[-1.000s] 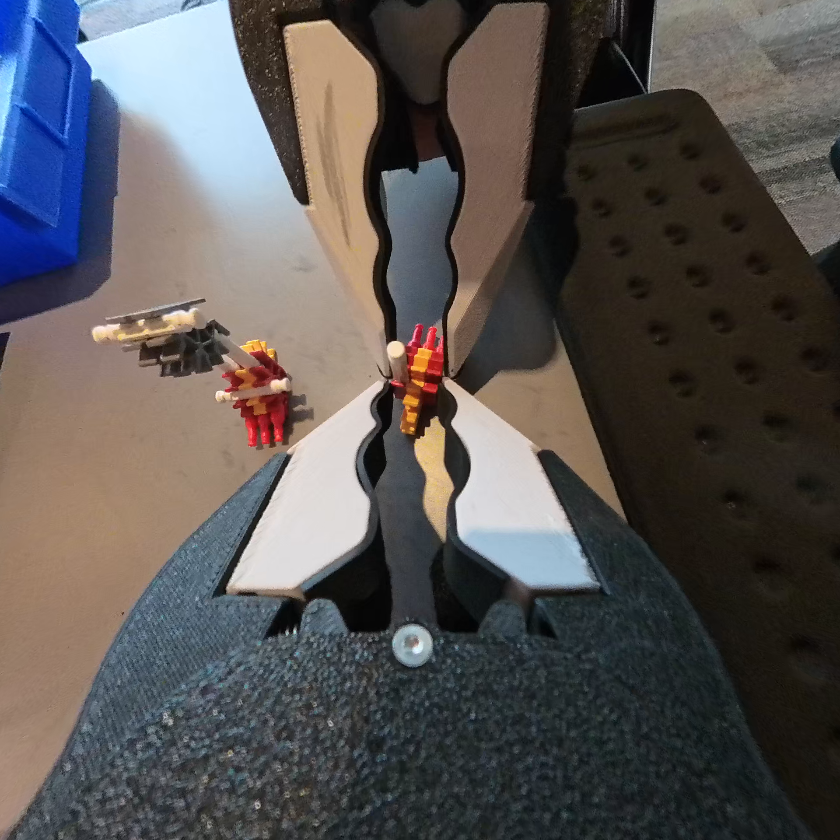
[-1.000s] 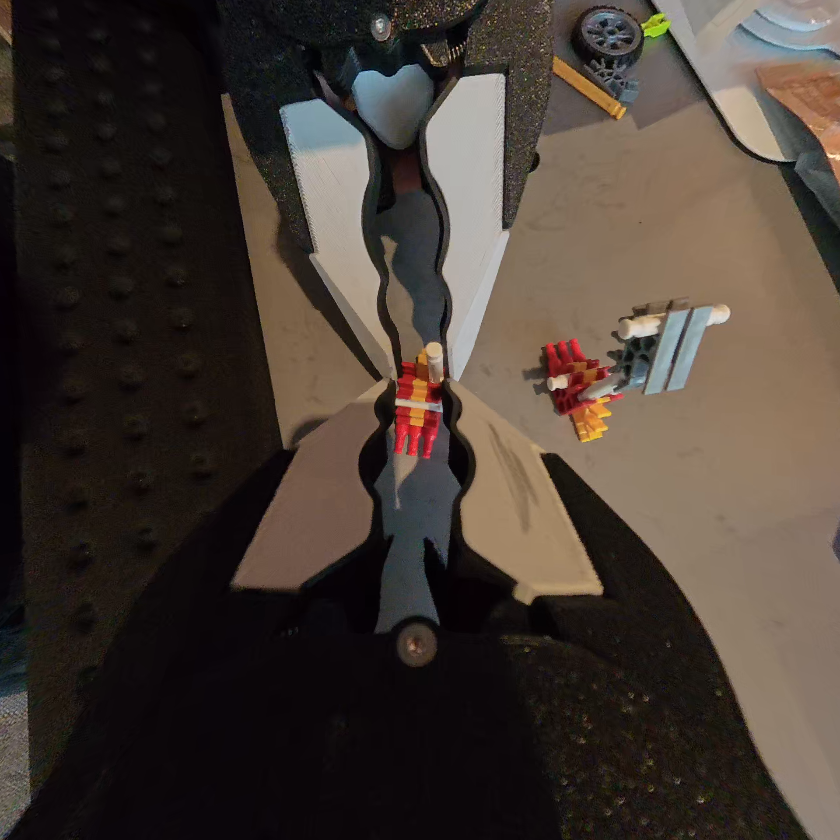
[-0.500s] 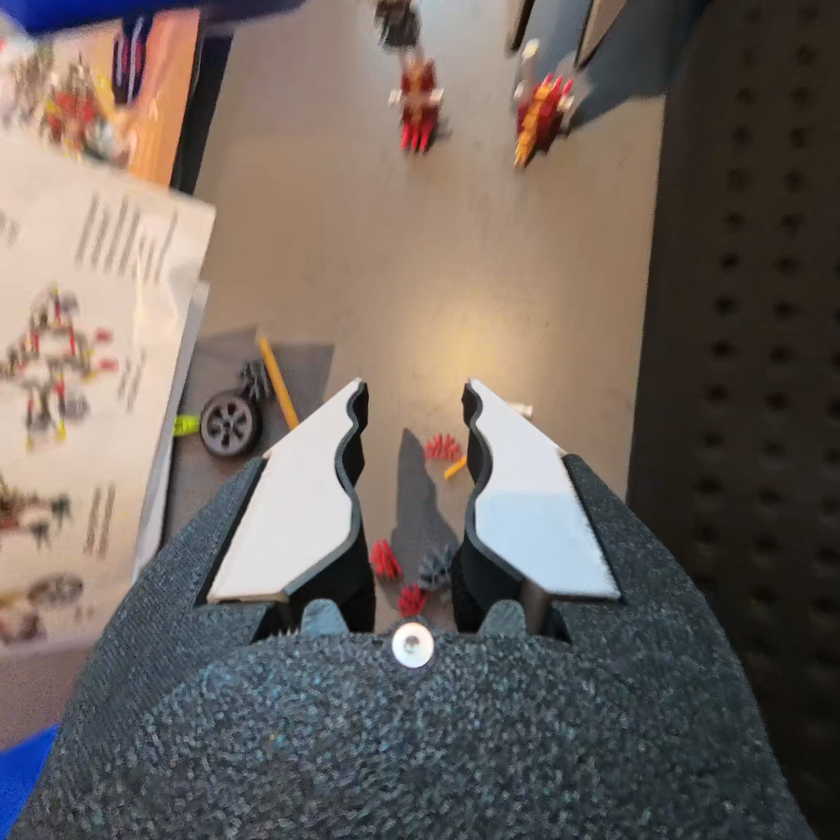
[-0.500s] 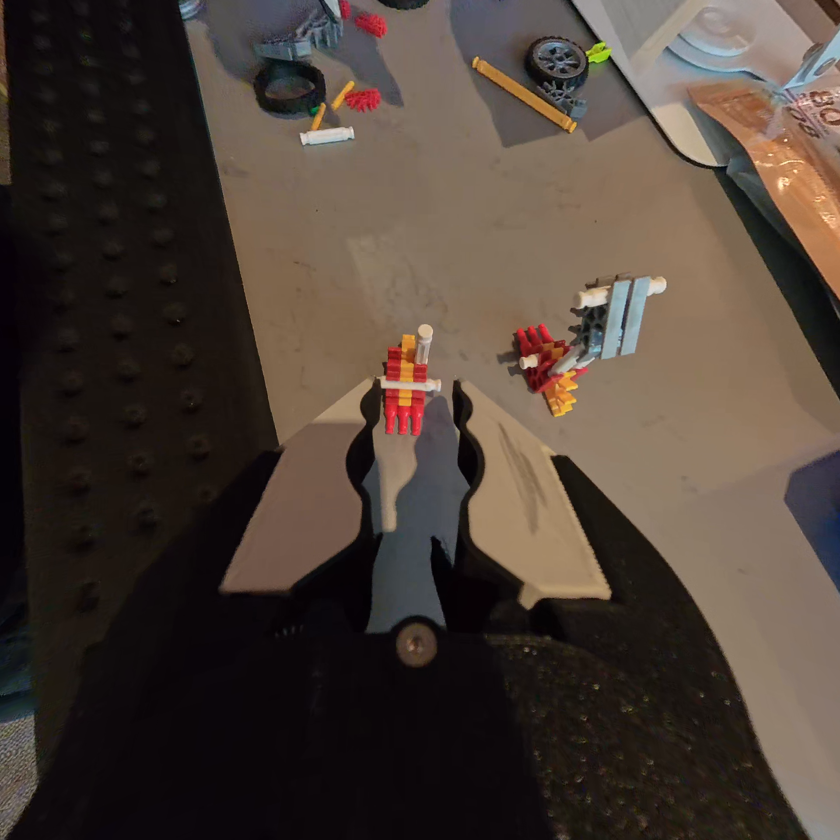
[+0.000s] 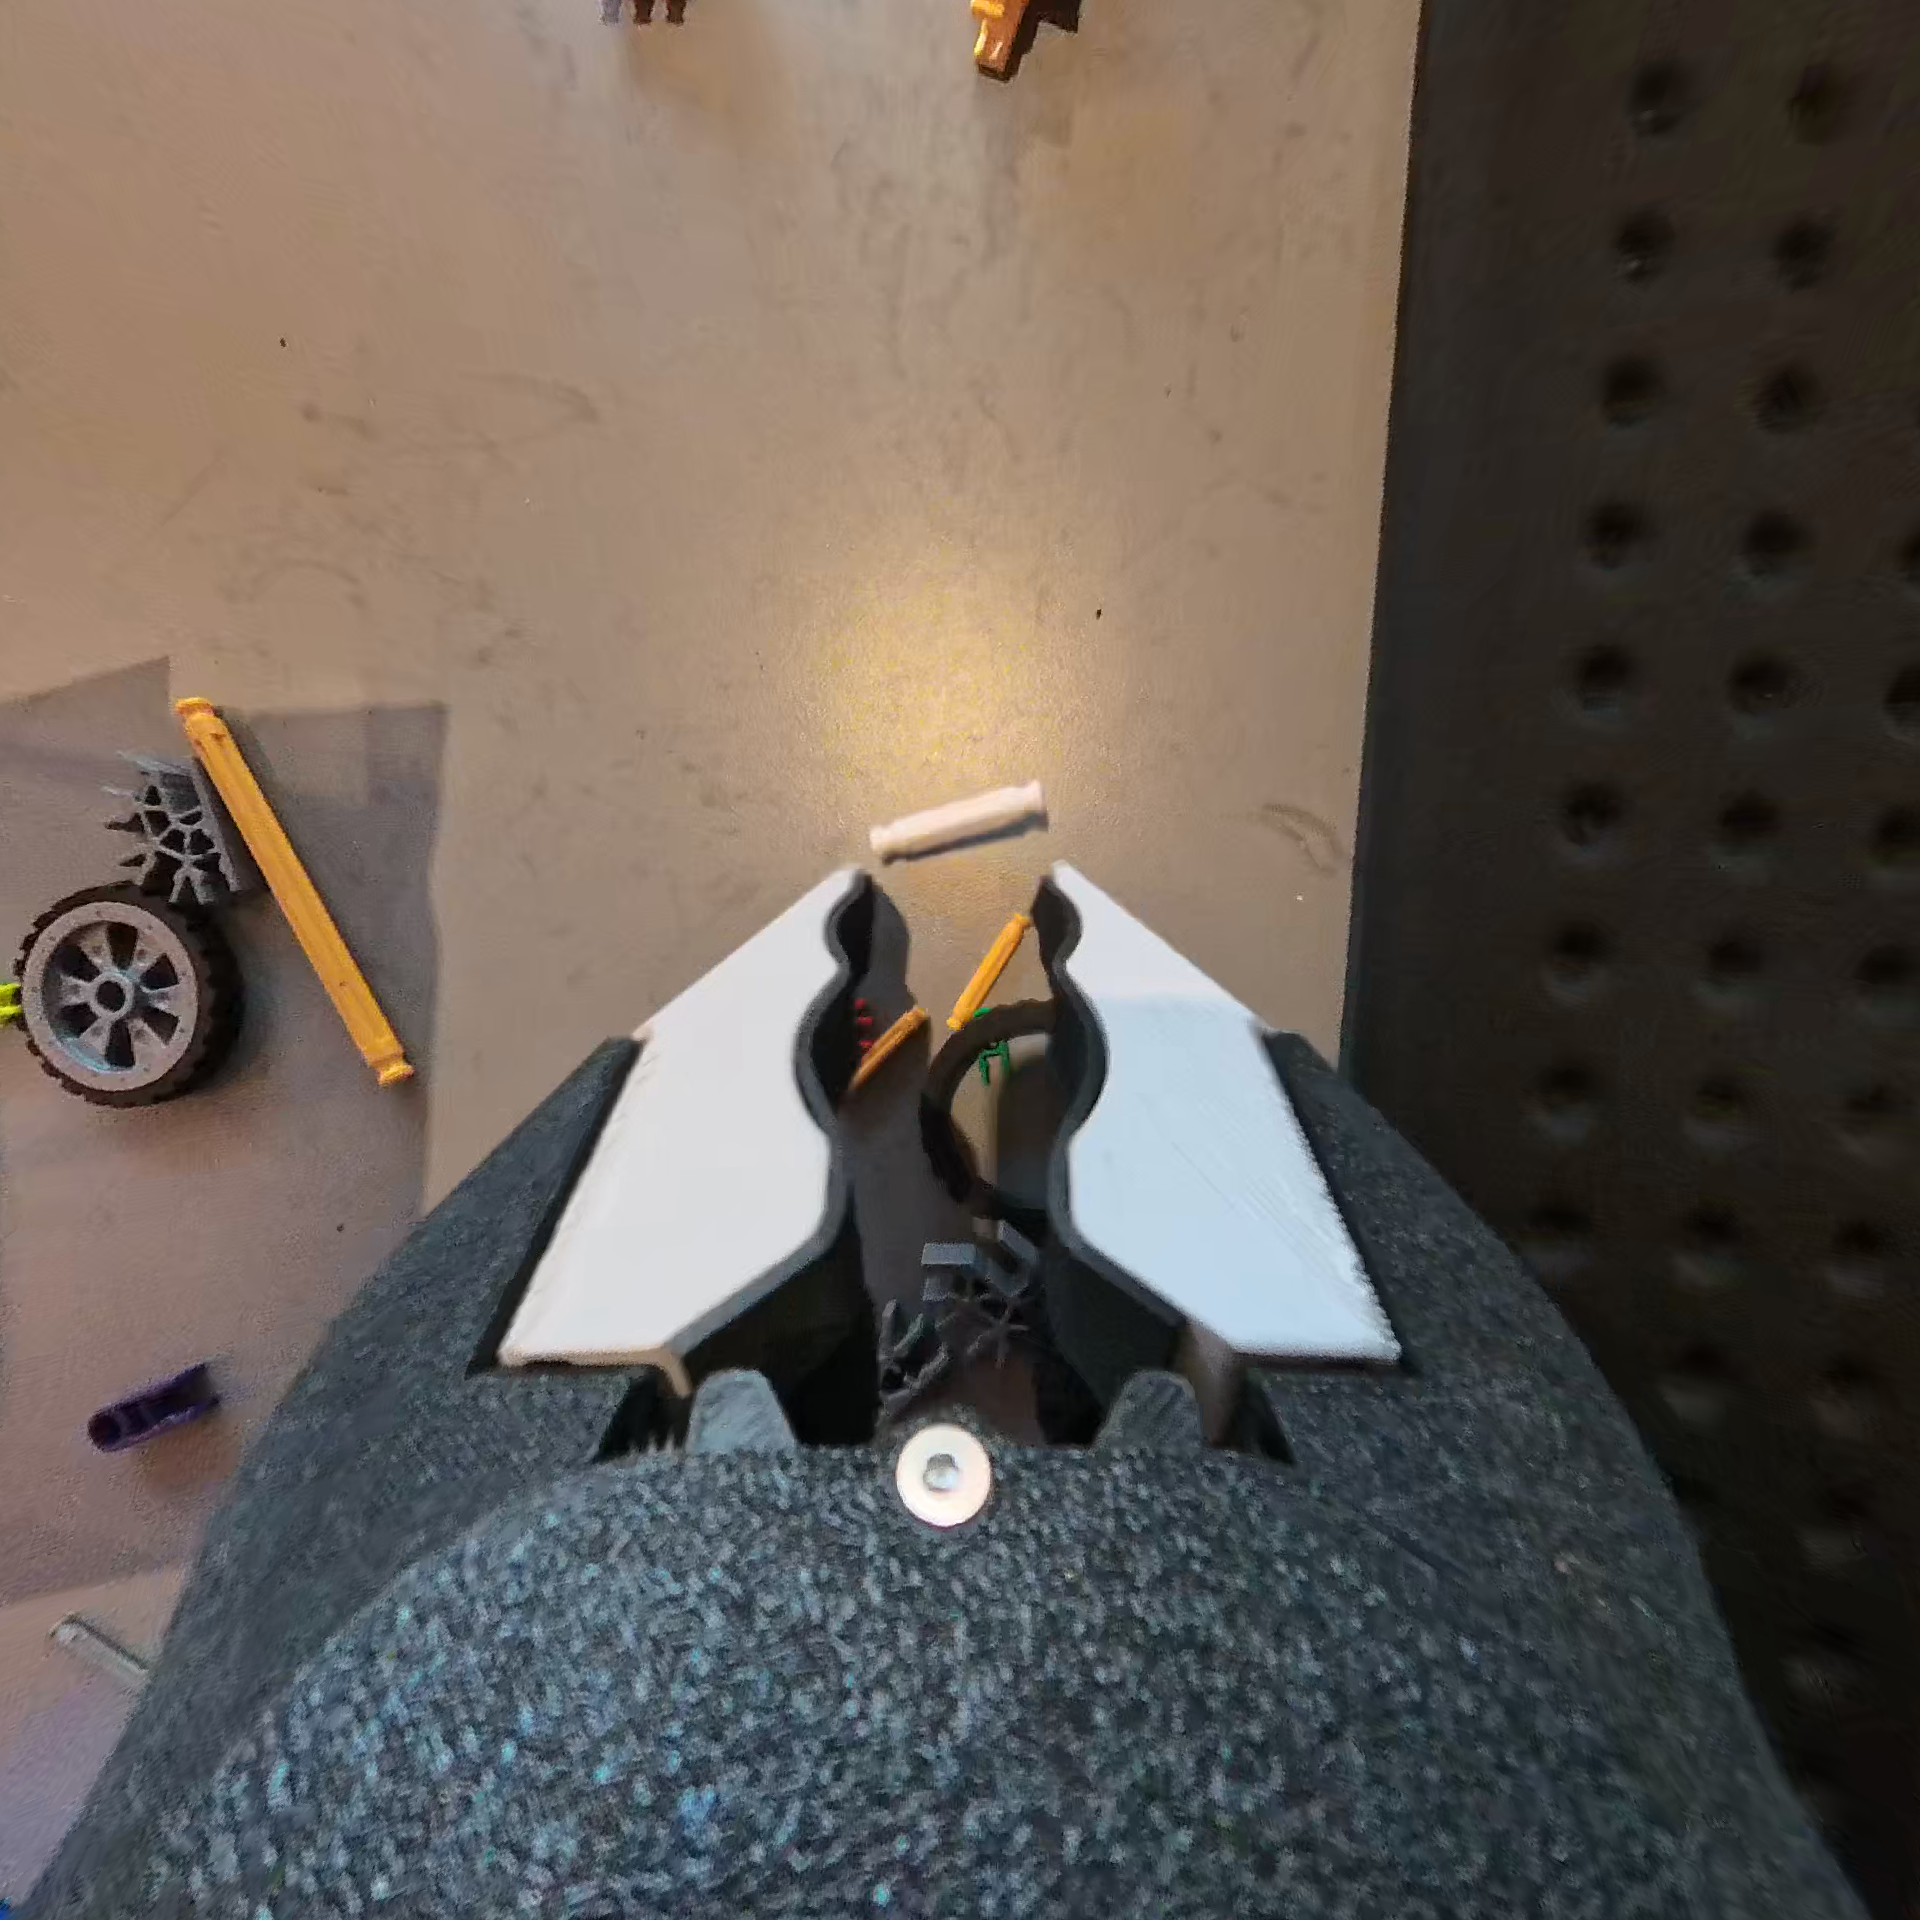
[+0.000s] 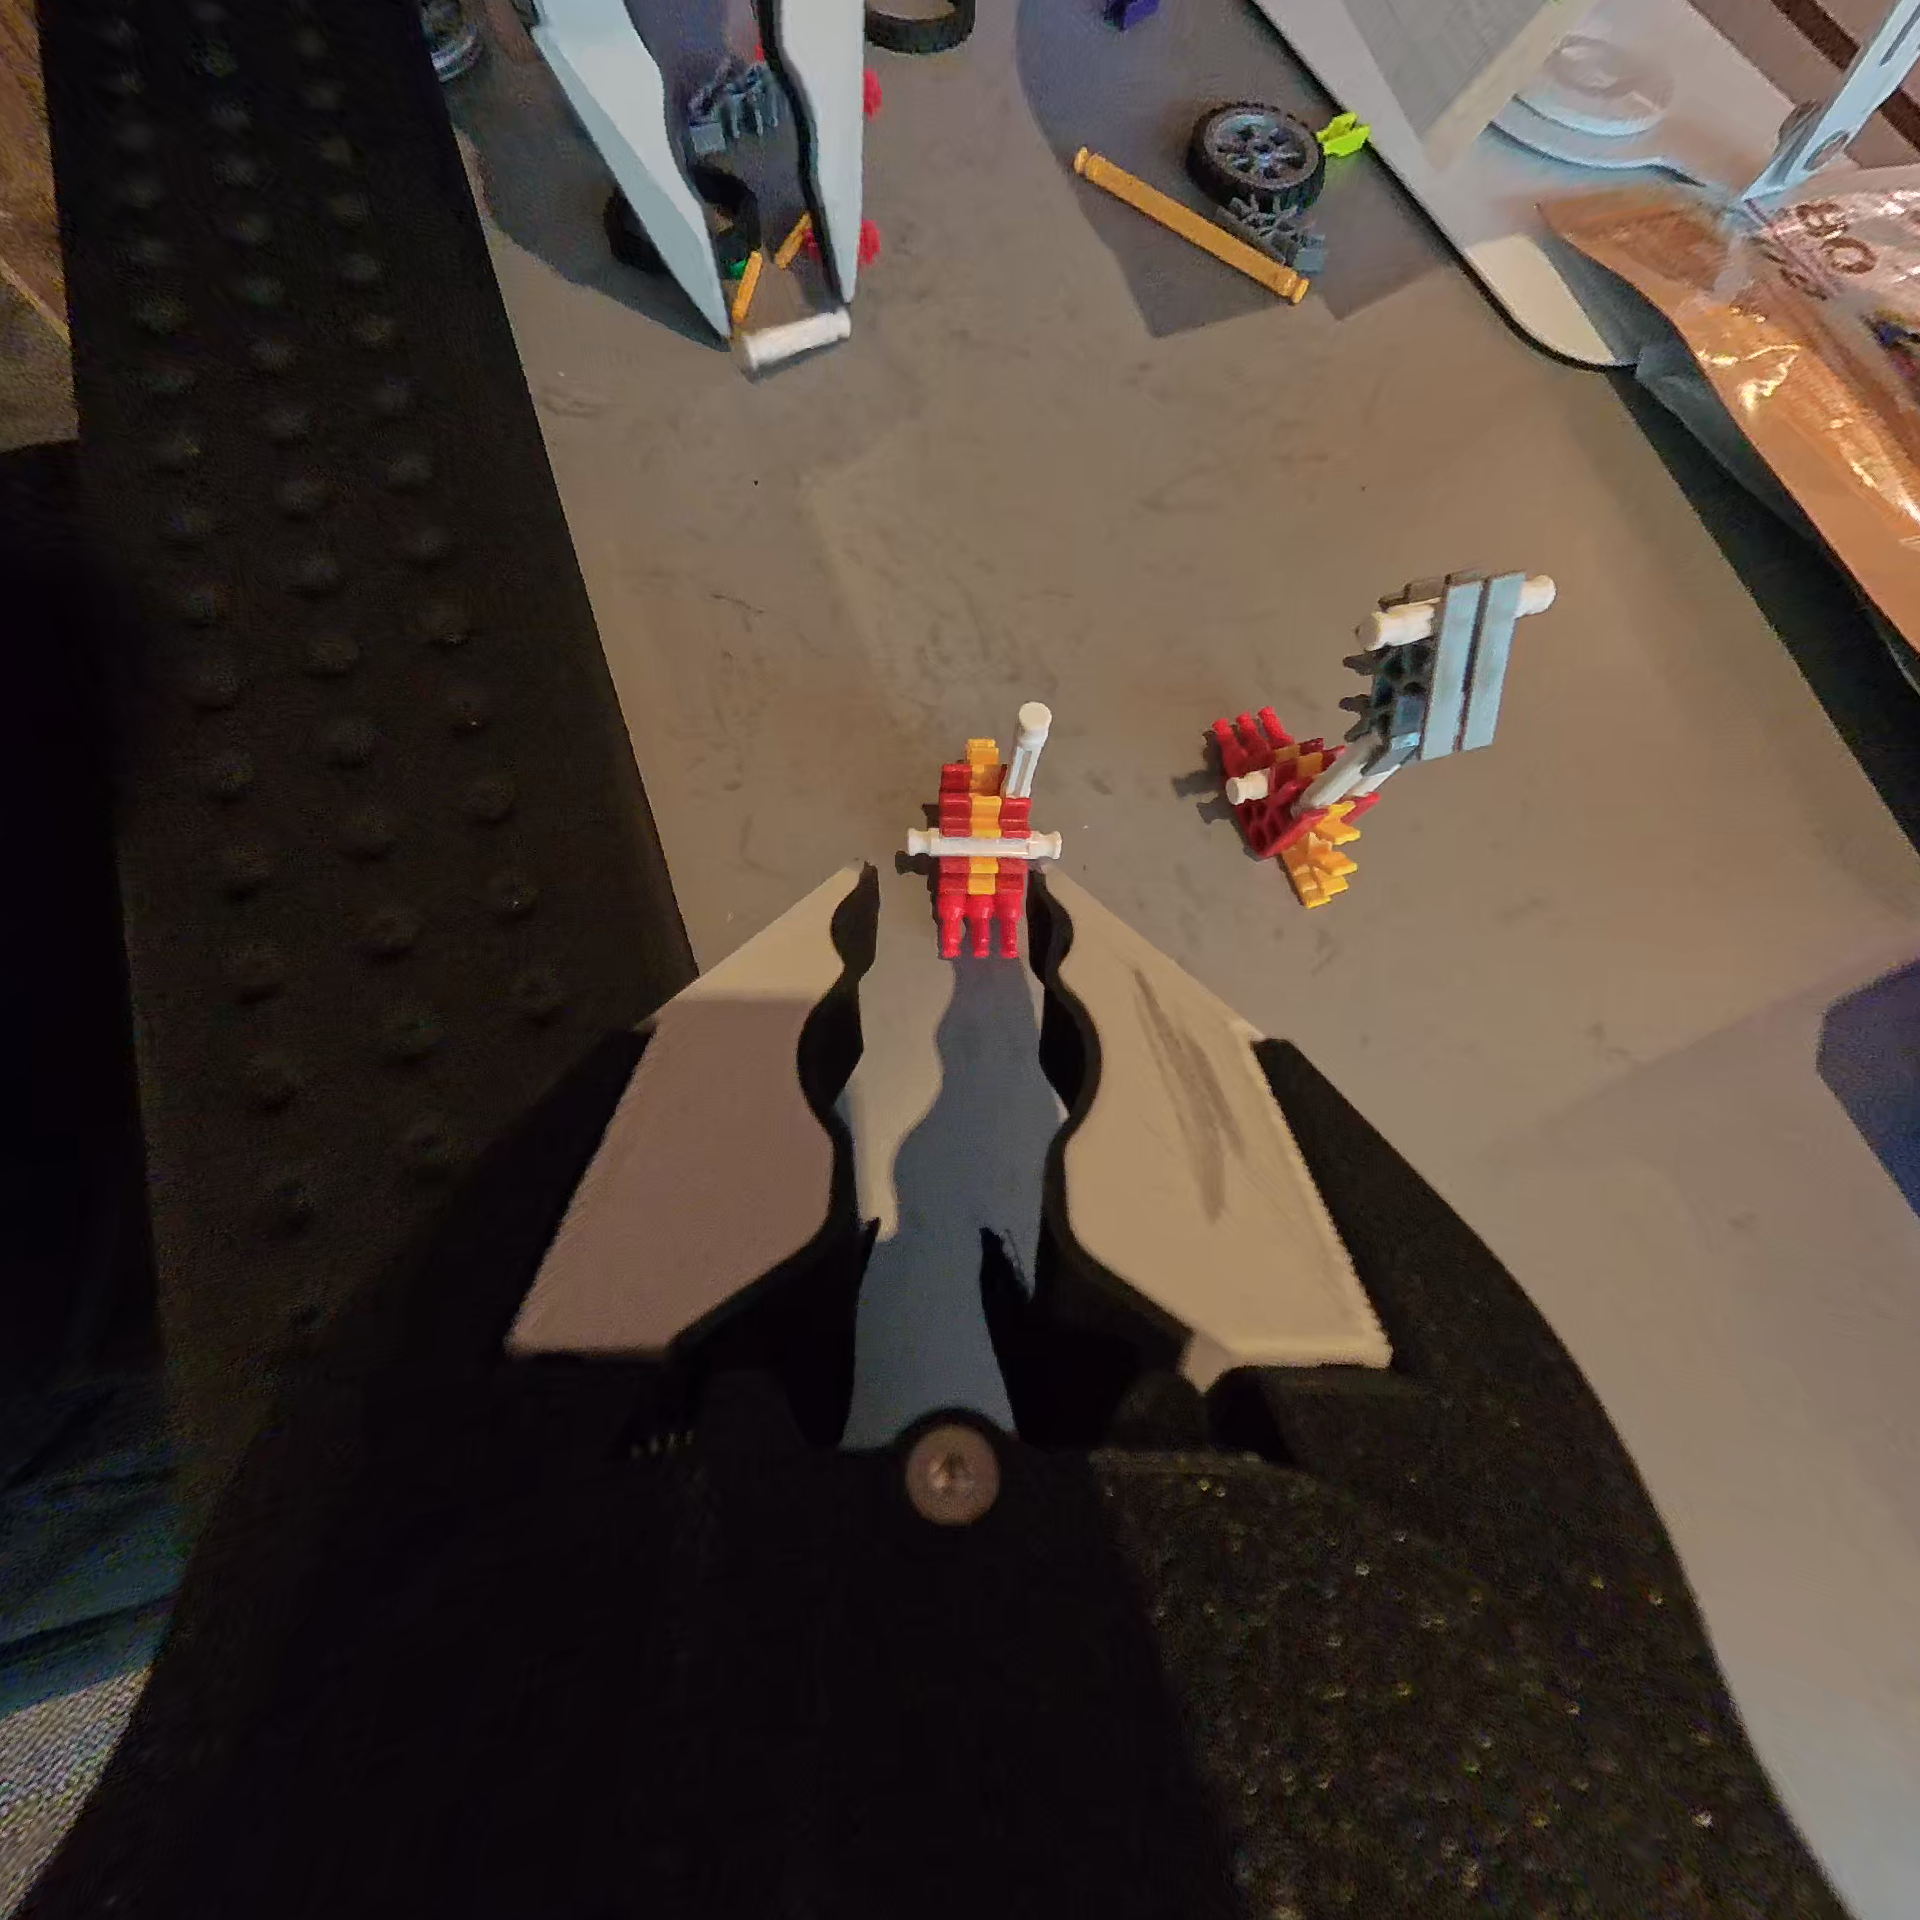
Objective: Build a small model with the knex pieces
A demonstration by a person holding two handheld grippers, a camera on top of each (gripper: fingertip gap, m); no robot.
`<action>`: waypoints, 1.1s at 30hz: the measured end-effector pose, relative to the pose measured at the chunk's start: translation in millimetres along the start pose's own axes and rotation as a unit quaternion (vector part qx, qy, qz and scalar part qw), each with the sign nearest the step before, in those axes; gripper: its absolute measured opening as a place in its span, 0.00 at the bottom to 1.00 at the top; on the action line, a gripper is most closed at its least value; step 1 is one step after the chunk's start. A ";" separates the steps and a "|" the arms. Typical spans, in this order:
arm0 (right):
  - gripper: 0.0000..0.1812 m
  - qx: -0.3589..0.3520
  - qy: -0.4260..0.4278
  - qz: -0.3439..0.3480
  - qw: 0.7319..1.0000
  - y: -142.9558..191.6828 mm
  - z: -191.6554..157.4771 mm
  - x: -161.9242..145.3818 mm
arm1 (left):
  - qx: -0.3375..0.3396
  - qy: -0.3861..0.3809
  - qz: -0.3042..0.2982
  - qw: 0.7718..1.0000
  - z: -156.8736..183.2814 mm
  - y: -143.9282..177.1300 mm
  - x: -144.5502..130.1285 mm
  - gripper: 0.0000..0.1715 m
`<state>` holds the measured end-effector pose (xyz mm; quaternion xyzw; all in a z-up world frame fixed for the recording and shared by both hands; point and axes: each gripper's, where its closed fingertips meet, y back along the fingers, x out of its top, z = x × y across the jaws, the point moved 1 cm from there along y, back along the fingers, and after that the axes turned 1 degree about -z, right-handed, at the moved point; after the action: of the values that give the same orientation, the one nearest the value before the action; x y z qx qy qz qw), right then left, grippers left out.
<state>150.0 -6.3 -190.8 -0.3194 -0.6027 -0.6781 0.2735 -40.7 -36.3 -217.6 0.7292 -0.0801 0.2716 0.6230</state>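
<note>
Hobby workbench: grey table (image 6: 935, 540), loose construction-toy parts (image 6: 1190, 223).

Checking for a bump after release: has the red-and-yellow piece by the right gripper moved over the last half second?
No. The red-and-yellow piece keeps its spot left of the grey-panel assembly; the right gripper stays open around it.

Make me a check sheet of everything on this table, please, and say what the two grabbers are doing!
Surface: grey tabletop, scuffed; black studded mat beside it.
Job's things: red-and-yellow block with white rods standing; second block with grey plate tipped over.
Clutter: white rod, yellow rod, wheel, purple piece.
Grippers: left gripper open, just short of the white rod; right gripper open around the standing block.
Cables: nothing seen.
Surroundings: brown packet.
</note>
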 end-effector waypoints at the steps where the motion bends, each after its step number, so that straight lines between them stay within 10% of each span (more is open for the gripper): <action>1: 0.15 0.000 0.000 0.003 1.000 1.0 0.2 0.6 | 0.000 0.001 0.004 1.000 0.4 0.6 0.6 0.16; 11: 0.14 -0.009 -0.005 0.014 1.000 7.6 -1.0 -1.0 | 0.013 0.018 0.035 0.999 -2.5 -15.1 30.0 0.30; 24: 0.12 -0.017 -0.021 0.039 0.999 17.0 -9.5 9.4 | 0.081 -0.035 0.098 0.991 -1.4 -26.6 68.2 0.17; 33: 0.10 0.065 -0.184 0.127 0.973 7.4 -26.1 49.6 | 0.225 -0.288 0.214 0.906 39.2 -1.3 157.2 0.17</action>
<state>120.9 -32.4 -150.0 -0.4944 -0.6395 -0.5271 0.2624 103.6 -38.6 -143.8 0.8616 -0.3473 0.1875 0.3192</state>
